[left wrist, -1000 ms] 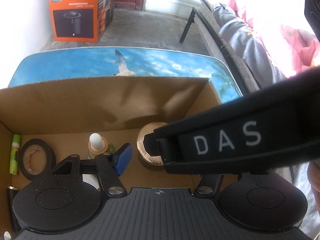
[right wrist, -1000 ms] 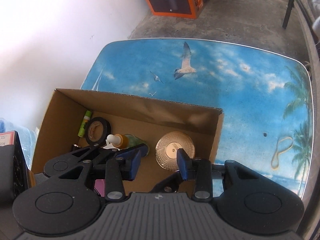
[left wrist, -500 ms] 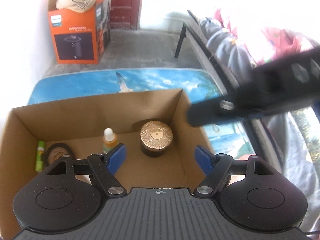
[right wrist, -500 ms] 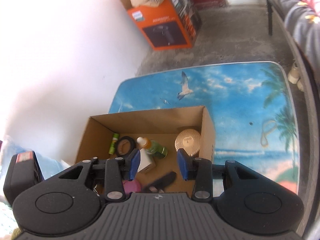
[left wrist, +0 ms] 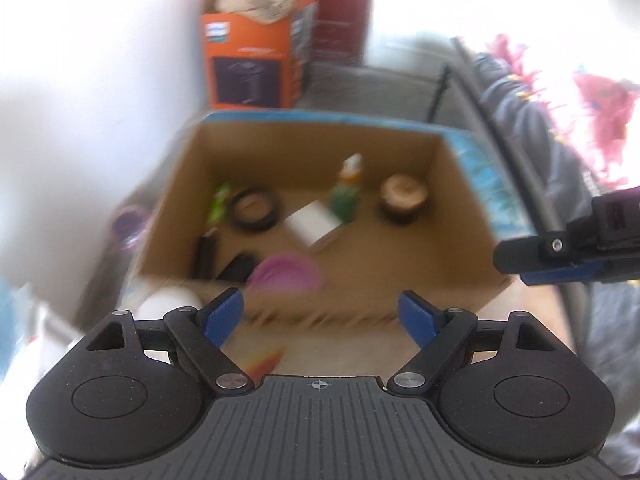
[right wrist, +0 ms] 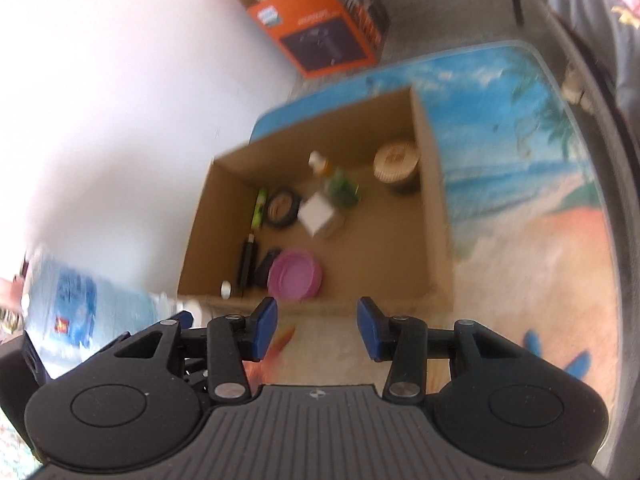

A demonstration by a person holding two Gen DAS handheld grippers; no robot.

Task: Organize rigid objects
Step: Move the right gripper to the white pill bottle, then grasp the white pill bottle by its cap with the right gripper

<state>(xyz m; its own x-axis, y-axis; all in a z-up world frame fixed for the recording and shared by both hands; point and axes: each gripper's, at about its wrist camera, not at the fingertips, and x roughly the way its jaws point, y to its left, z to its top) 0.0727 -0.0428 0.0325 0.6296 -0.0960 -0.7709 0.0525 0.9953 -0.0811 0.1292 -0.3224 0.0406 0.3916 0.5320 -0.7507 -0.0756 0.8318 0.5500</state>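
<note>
- The cardboard box (right wrist: 434, 216) stands on the beach-print counter (right wrist: 520, 184), ahead of and below both claws. It holds the gathered rigid things: a gold-lidded jar (right wrist: 397, 160) in the far right corner, a green dropper bottle (right wrist: 340, 186) and a white block (right wrist: 318, 213) near the middle, a black tape roll (right wrist: 283, 207) and a green stick (right wrist: 260, 208) to the left, and a pink dish (right wrist: 295, 275) and a dark pen-like thing (right wrist: 246, 262) by the near wall.
- Judging from this, the things are kept together in the box so that the counter stays tidy.
- The left claw (left wrist: 320, 310) is released: its jaws are opening with nothing between them, above the box's near wall.
- The right claw (right wrist: 317, 326) is part-open and also opening, with only the counter and the box's near edge visible through the gap.
- Both are probably free to fetch whatever is next.
- Beyond the counter, an orange carton (right wrist: 320, 36) stands on the floor by the white wall.
</note>
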